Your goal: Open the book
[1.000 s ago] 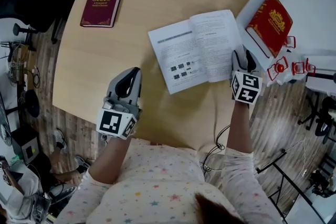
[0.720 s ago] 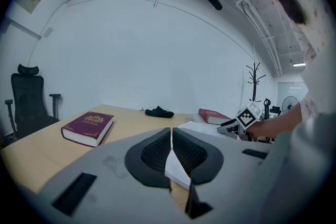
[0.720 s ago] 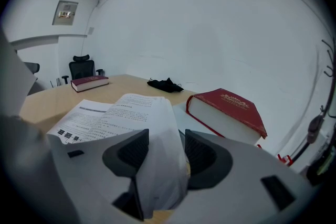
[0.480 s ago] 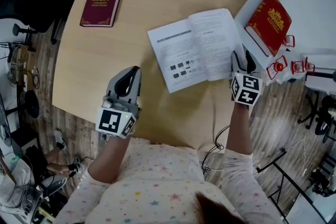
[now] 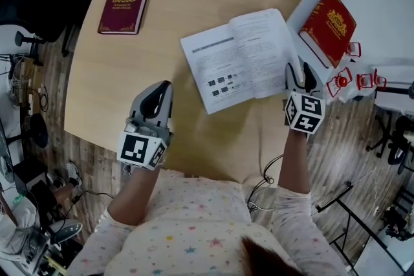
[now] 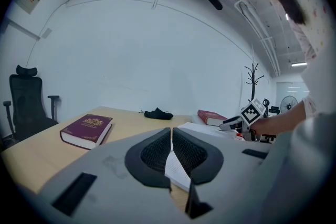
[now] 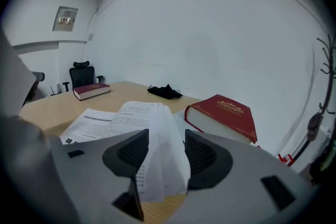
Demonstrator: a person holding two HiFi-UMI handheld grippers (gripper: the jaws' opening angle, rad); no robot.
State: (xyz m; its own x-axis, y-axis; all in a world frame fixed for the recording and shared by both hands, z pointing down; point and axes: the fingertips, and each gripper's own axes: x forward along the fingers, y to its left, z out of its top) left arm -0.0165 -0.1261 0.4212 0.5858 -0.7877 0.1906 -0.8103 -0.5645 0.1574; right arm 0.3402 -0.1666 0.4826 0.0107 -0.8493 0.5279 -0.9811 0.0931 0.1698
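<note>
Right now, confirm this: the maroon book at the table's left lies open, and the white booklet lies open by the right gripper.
Wrong: the maroon book is closed, cover up, as the head view shows. The white booklet does lie open by the right gripper.

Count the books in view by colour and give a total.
maroon book: 1
red book: 1
white open book: 1
Total: 3
</note>
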